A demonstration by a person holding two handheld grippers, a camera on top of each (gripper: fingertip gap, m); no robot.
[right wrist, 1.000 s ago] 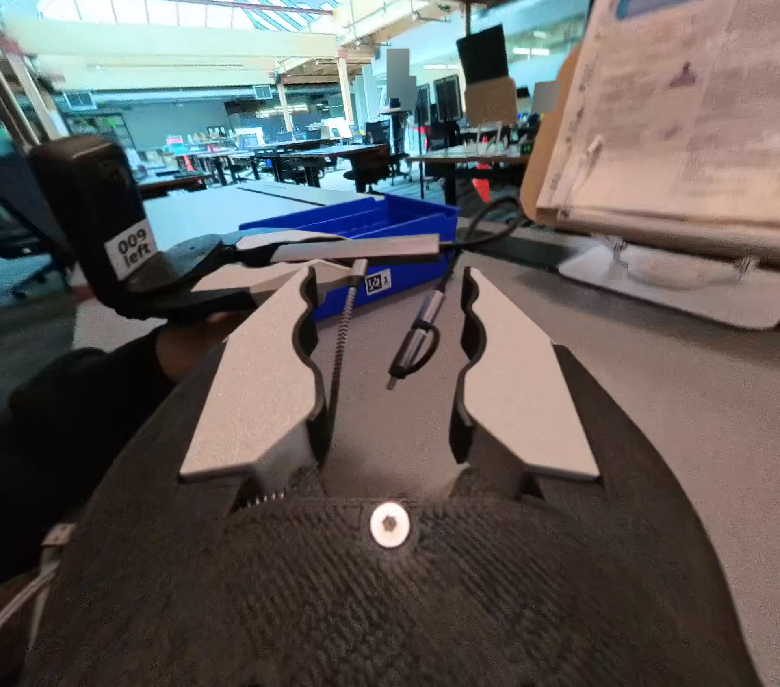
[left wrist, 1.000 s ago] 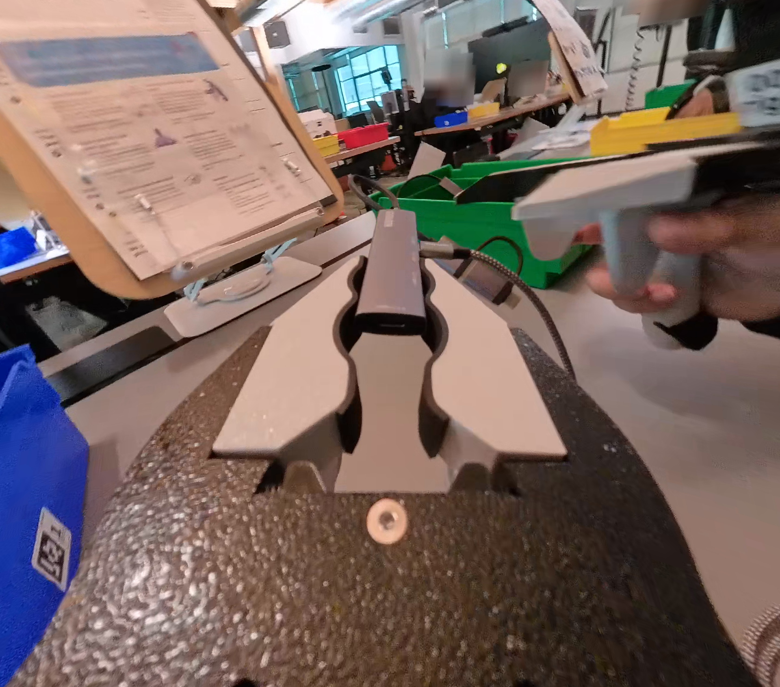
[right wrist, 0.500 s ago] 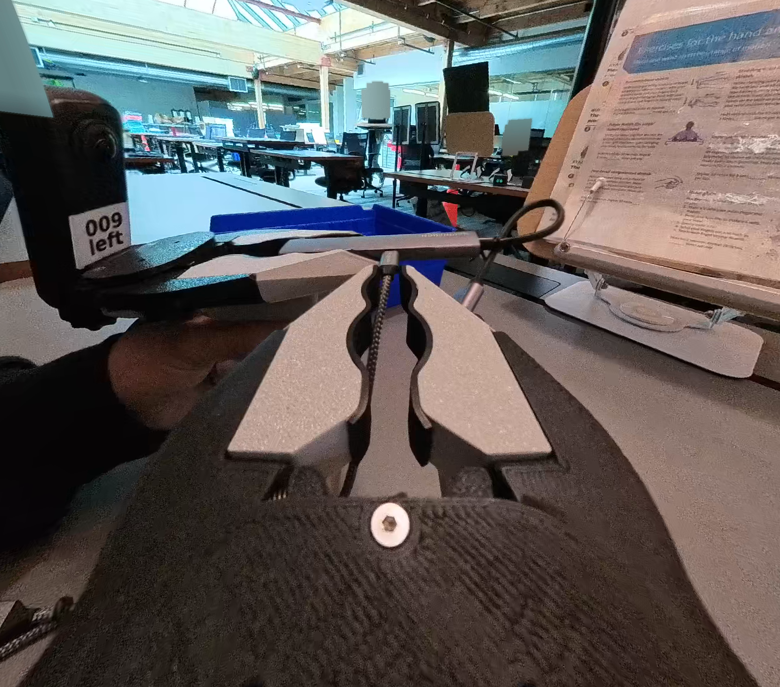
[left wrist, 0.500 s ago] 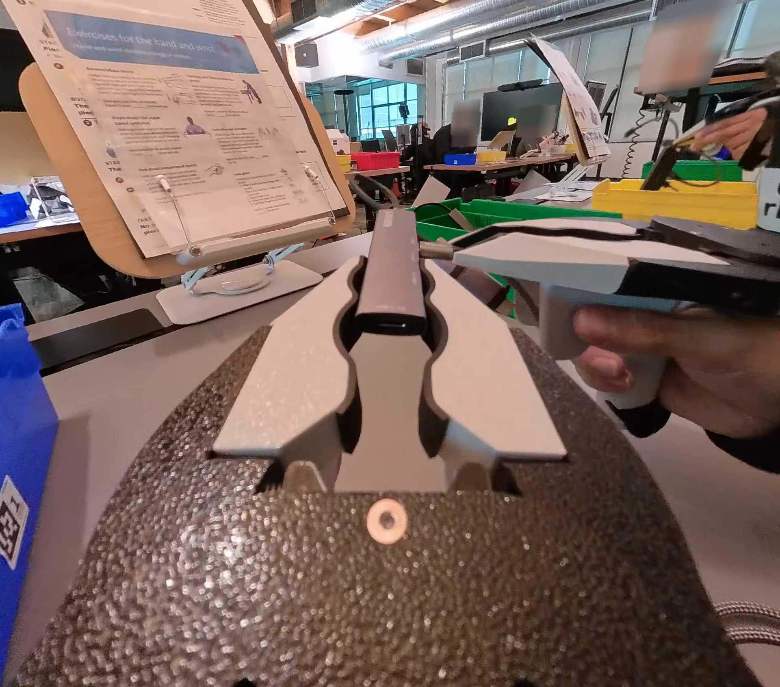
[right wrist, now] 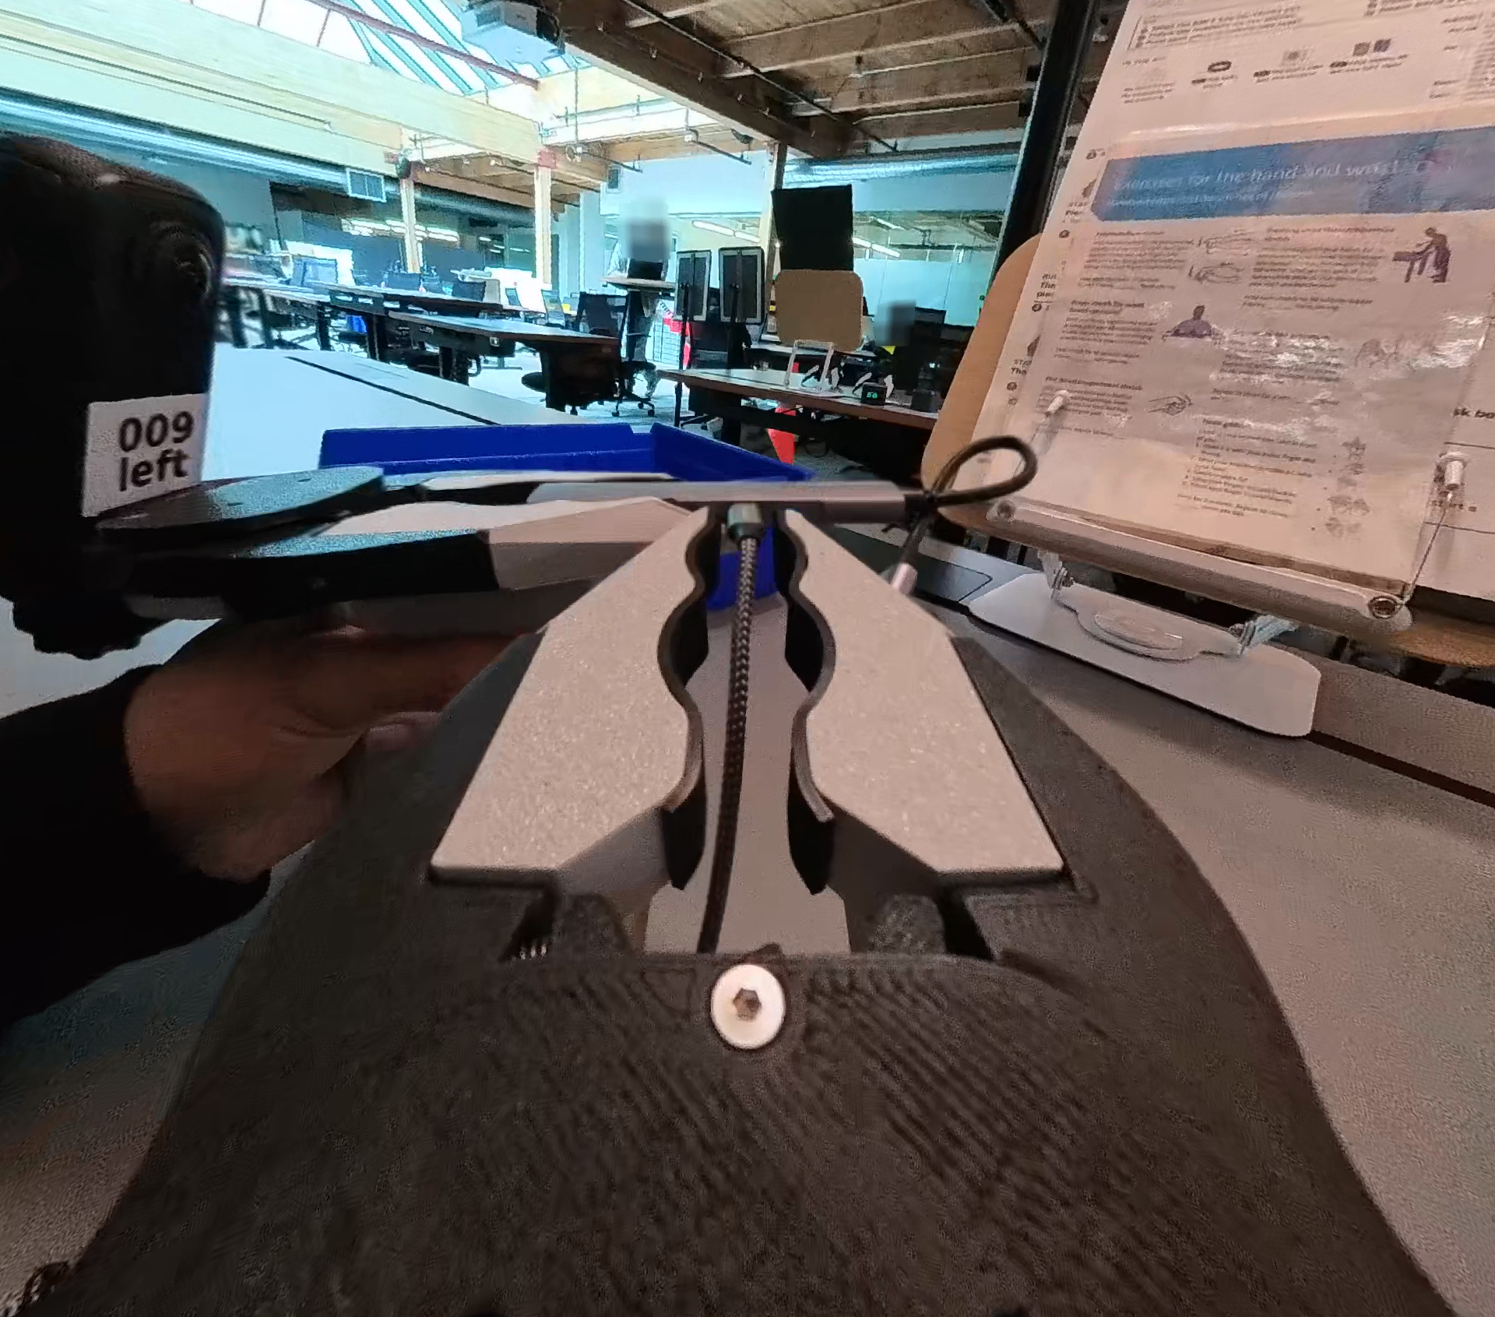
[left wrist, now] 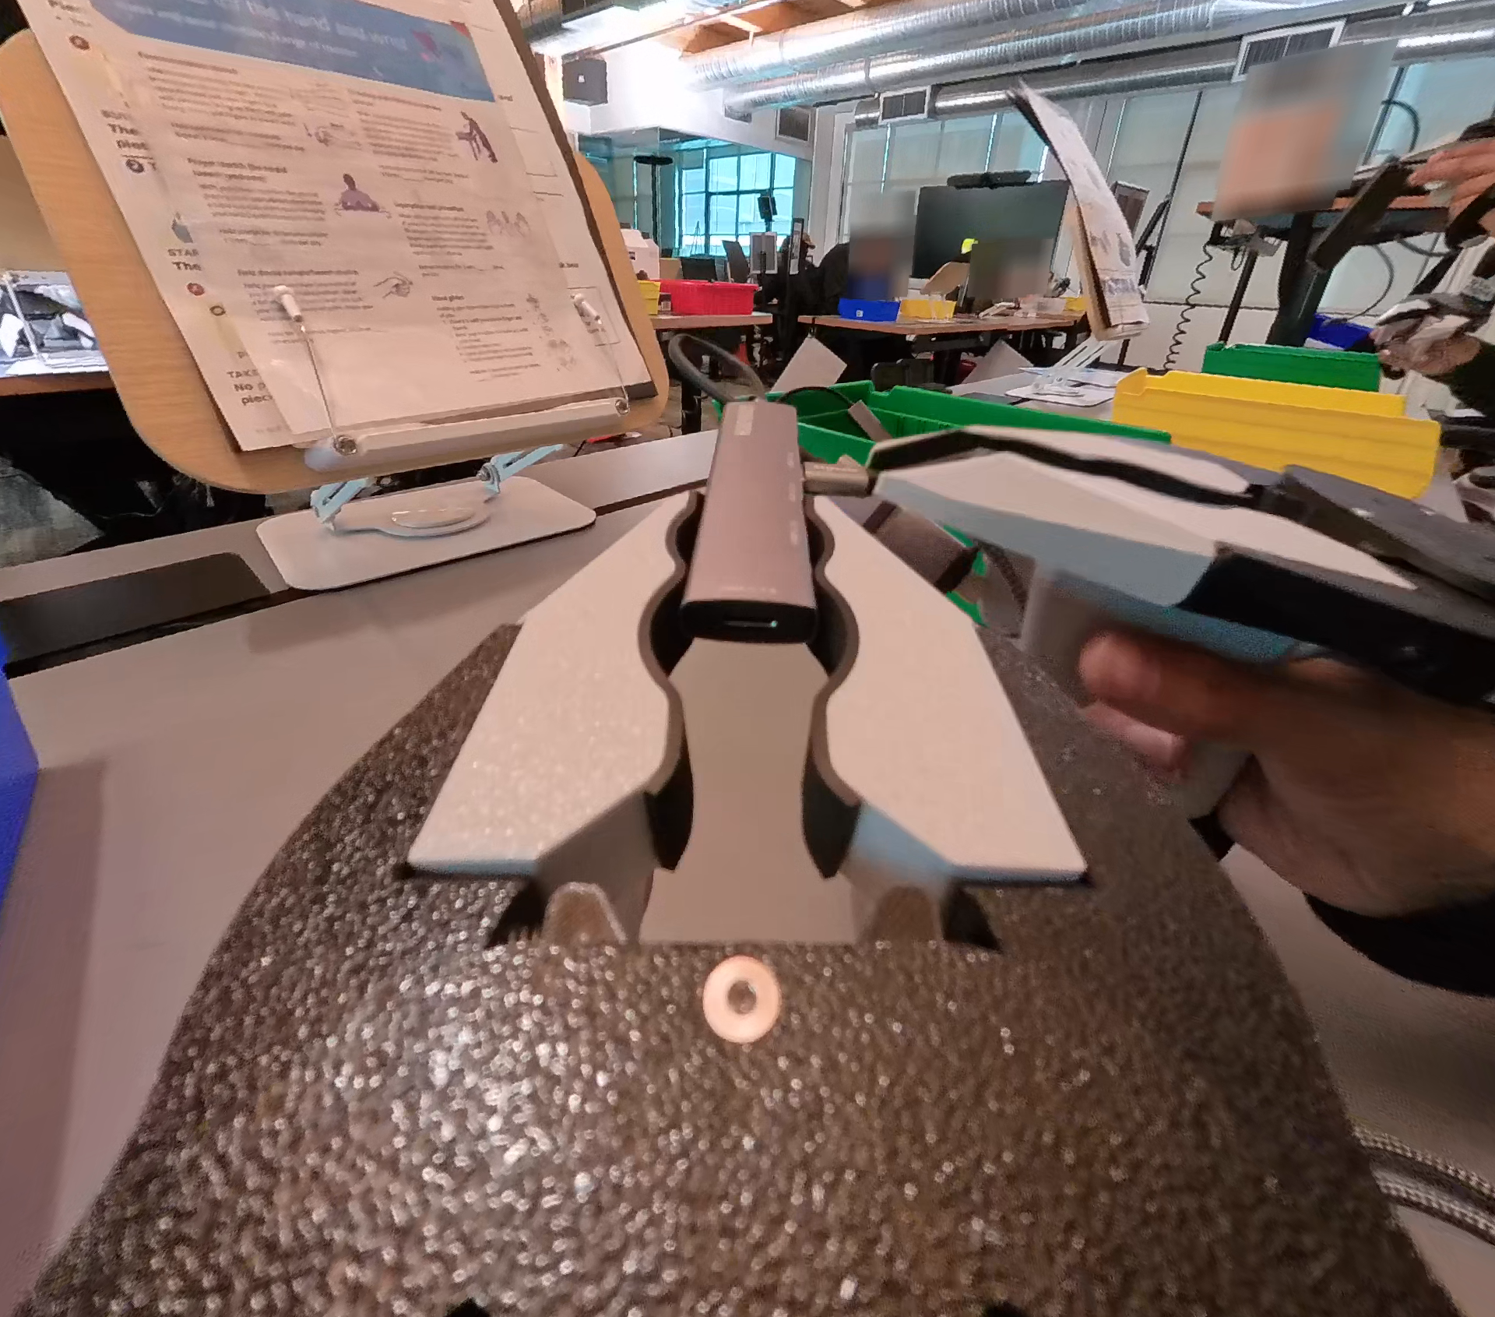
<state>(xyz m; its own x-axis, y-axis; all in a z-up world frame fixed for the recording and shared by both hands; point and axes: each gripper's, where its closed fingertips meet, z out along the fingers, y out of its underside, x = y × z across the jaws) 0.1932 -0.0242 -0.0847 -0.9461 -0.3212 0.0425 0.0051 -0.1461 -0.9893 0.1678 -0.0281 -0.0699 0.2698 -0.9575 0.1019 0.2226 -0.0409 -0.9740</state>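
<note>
My left gripper [left wrist: 751, 509] is shut on a slim grey hub [left wrist: 748, 526] and holds it level above the grey table [left wrist: 243, 712]. My right gripper [right wrist: 744, 532] is shut on a braided cable [right wrist: 732, 671] just behind its metal plug [right wrist: 740, 516]. The plug [left wrist: 833, 475] meets the right side of the hub; how deep it sits is not visible. In the left wrist view the right gripper [left wrist: 878, 469] comes in from the right. In the right wrist view the hub [right wrist: 793, 492] crosses in front of my fingertips, and its own dark cable [right wrist: 979, 469] loops at its far end.
A wooden document stand with a printed sheet [left wrist: 323, 186] stands behind the hub, also in the right wrist view [right wrist: 1254, 307]. A blue bin [right wrist: 566, 449] sits behind the left gripper. A green bin [left wrist: 930, 412] and a yellow bin [left wrist: 1270, 428] sit at the right. Left and right tips are no more than a few centimetres apart.
My right gripper was open around the braided cable, then shut on it and brought the plug up against the hub's side. My left gripper kept hold of the hub.
</note>
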